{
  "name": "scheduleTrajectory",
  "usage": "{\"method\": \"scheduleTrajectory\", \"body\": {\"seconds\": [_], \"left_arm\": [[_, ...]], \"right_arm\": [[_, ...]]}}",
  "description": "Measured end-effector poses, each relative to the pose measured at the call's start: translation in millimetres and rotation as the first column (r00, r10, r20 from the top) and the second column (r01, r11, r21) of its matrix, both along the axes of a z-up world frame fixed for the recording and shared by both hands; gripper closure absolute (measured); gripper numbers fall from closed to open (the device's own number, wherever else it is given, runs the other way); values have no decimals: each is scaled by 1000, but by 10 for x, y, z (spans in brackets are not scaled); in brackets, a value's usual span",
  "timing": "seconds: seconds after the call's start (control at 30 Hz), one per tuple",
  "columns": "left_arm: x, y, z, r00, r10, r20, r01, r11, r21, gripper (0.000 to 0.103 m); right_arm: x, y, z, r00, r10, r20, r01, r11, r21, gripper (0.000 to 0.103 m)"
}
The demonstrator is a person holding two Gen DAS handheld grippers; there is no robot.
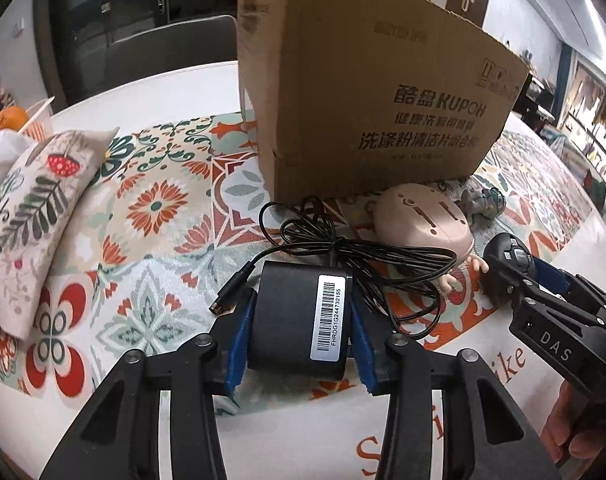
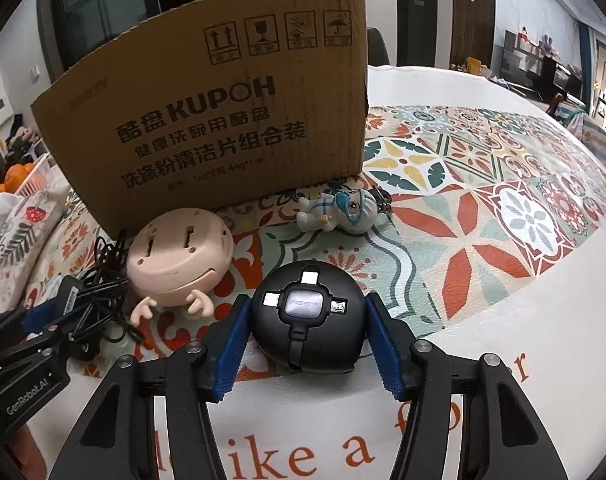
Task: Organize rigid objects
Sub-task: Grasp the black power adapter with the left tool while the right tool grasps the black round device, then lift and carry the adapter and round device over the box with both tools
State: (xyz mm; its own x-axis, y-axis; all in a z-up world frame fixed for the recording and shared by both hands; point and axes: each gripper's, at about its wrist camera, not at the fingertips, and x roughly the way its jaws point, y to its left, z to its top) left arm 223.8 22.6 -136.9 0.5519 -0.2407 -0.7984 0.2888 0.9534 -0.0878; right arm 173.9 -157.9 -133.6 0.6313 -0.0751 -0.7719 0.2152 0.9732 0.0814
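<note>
A black power adapter [image 1: 291, 320] with a barcode label lies on the patterned tablecloth, its thin black cable [image 1: 355, 252] bunched behind it. My left gripper [image 1: 299, 300] is shut on the adapter, blue pads pressed to both its sides. A round black multi-plug cable gadget [image 2: 307, 320] rests at the cloth's near edge. My right gripper [image 2: 308, 303] is shut on it, one pad against each flank. In the left wrist view the right gripper [image 1: 503, 258] comes in from the right with the gadget [image 1: 509, 250] at its tips. An open cardboard box [image 1: 363, 80] [image 2: 223, 120] stands behind.
A pink bald doll figure [image 2: 179, 256] [image 1: 423, 220] lies between the two grippers, in front of the box. A white and blue figurine keychain [image 2: 343, 208] lies by the box's right corner. A floral cushion [image 1: 31, 216] and oranges [image 1: 9, 118] sit far left.
</note>
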Motion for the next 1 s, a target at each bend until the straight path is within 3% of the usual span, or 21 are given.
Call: {"method": "scheduleTrajectory", "body": {"seconds": [0.47, 1.0], "left_arm": [[-222, 70, 149, 997, 67, 45, -65, 997, -47, 60], [-407, 21, 736, 979, 110, 172, -96, 991, -91, 60]], "right_arm": [[-188, 90, 263, 995, 61, 74, -60, 998, -22, 46], [-362, 102, 760, 968, 151, 201, -150, 988, -19, 46]]}}
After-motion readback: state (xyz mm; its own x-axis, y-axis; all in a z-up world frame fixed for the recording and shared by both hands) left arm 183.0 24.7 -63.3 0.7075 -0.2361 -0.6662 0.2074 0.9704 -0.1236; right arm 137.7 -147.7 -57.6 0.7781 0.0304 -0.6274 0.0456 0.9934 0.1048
